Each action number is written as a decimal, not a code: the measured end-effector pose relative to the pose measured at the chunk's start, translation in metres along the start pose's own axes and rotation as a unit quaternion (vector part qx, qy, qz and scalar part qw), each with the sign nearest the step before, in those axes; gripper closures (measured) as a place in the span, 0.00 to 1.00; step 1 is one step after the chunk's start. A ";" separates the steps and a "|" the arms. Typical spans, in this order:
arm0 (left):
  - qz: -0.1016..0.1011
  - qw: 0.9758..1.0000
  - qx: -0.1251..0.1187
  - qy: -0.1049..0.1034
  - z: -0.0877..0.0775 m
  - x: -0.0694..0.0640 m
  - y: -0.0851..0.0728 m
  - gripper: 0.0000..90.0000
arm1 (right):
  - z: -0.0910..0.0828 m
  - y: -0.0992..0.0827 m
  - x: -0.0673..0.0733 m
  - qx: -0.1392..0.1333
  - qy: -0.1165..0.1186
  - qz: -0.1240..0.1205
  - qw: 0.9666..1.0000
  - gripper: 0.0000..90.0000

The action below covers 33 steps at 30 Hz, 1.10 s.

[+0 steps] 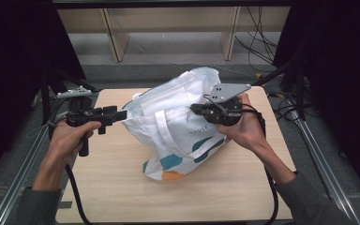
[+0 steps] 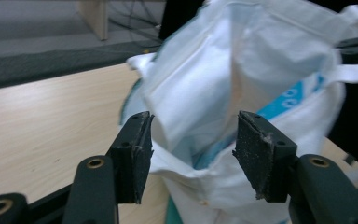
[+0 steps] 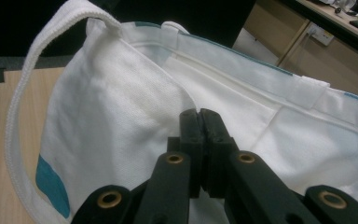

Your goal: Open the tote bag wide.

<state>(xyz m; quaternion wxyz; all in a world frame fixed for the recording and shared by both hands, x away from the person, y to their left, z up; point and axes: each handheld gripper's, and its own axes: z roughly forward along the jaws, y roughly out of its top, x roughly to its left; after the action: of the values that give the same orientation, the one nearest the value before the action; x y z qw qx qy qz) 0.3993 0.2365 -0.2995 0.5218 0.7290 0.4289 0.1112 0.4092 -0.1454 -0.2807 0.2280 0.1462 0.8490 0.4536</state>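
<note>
A white tote bag (image 1: pixel 178 126) with teal and orange patches and white handles stands slumped in the middle of the wooden table (image 1: pixel 112 187). My left gripper (image 1: pixel 121 114) is at the bag's left rim. In the left gripper view the left gripper (image 2: pixel 193 140) is open, with the bag's (image 2: pixel 242 70) rim lying between the pads without being pressed. My right gripper (image 1: pixel 194 108) is at the bag's upper right edge. In the right gripper view its jaws (image 3: pixel 199 116) are pressed together, pinching the white cloth of the bag (image 3: pixel 121 116) near its hem.
Wooden shelf legs (image 1: pixel 117 42) stand on the floor beyond the table, and cables (image 1: pixel 258 47) trail at the back right. Metal rails (image 1: pixel 318 150) run along both sides of the table. Bare tabletop lies in front of the bag.
</note>
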 end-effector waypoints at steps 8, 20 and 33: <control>0.059 0.997 0.024 -0.050 0.019 -0.018 -0.003 0.50 | 0.001 0.001 -0.002 0.001 0.004 0.002 1.000 0.99; 0.126 0.987 0.053 -0.086 0.033 -0.023 -0.011 0.77 | -0.014 -0.002 -0.004 -0.009 0.041 0.040 0.998 0.88; 0.144 0.985 0.051 -0.084 0.035 -0.028 -0.015 0.97 | -0.030 -0.004 0.001 0.027 0.056 0.013 0.998 0.97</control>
<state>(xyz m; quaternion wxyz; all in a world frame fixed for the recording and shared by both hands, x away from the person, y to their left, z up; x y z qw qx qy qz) 0.3961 0.1943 -0.3192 0.4963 0.8157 0.2791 0.1020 0.3928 -0.1684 -0.2696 0.1701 0.1379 0.8705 0.4407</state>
